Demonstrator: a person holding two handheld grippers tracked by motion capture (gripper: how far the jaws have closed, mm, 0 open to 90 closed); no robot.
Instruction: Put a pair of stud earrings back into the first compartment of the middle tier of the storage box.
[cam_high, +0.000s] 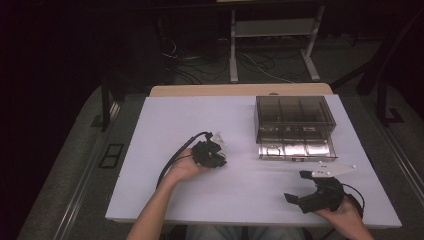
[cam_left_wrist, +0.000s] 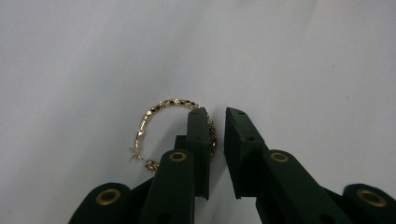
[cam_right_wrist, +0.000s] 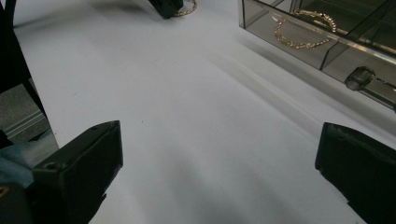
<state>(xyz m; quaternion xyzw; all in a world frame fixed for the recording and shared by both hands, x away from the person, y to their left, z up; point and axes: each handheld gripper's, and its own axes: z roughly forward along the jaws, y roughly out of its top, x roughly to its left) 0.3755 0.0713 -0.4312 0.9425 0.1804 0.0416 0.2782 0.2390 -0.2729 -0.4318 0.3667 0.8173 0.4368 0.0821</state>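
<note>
A white table (cam_high: 165, 150) sits in a dark room, with a smoked acrylic drawer box (cam_high: 293, 126) pulled open, likely to receive jewellery. The right gripper (cam_high: 300, 186) waits near it, jaws wide apart. The left gripper (cam_left_wrist: 217, 135) pinches a gold hoop earring (cam_left_wrist: 161, 123) lying on the tabletop.

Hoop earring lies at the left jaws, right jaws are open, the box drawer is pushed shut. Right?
Not the drawer: it stands pulled out, a gold chain inside, as the high view and right gripper view show. The hoop earring does lie at the left gripper, and the right gripper is open.
</note>
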